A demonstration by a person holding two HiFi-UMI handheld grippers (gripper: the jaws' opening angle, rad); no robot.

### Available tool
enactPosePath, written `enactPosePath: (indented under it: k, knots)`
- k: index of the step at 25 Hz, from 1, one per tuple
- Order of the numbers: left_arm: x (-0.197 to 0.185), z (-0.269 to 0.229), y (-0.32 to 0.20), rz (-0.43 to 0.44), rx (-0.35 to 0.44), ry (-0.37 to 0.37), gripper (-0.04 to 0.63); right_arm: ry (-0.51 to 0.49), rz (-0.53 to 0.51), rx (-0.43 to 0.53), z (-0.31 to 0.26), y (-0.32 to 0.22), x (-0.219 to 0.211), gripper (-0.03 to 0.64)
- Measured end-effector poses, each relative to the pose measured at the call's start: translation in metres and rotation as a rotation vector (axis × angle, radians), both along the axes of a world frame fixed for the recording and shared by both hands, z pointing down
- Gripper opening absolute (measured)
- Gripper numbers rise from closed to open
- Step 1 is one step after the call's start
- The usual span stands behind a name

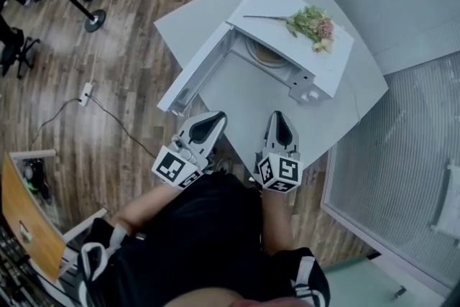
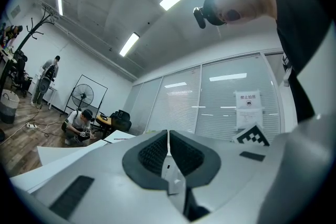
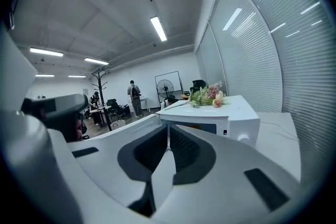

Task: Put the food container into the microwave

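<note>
You wear a black top (image 1: pixel 205 226). Your left gripper (image 1: pixel 210 126) and right gripper (image 1: pixel 279 127) are white with dark ribbed pads (image 2: pixel 155 152) and marker cubes (image 1: pixel 172 167).

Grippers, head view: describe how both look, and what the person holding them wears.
The left gripper and right gripper match: pale grey, tapered shells with dark ribbed pads inside, each carrying a cube of black-and-white square markers at its rear. No cables show. The person wears a black top.
</note>
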State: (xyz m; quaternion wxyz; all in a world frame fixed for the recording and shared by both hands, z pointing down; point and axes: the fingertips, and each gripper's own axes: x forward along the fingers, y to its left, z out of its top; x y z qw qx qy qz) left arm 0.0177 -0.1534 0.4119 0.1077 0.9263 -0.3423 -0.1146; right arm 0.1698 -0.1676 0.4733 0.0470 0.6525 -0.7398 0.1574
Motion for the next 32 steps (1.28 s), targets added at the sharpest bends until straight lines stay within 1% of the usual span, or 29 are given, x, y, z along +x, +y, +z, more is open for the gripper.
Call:
enactPosePath:
  k: [5,11,21,32]
  knots:
    - [0.0,0.001,0.017,-0.01,0.0,-0.004,0.032,-0.009,-0.025,0.004,-0.007,0.038,-0.011,0.025]
    - [-0.004,-0.001,0.029,-0.01,0.007,-0.006,0.032,-0.011,-0.041,0.012,-0.012,0.058,-0.02,0.023]
    - [-0.01,-0.009,0.035,-0.019,0.02,0.009,0.032,-0.001,-0.026,0.037,-0.022,0.064,-0.02,0.023]
    - [-0.008,-0.006,0.031,-0.019,0.024,0.011,0.032,-0.003,-0.024,0.041,-0.018,0.062,-0.018,0.023]
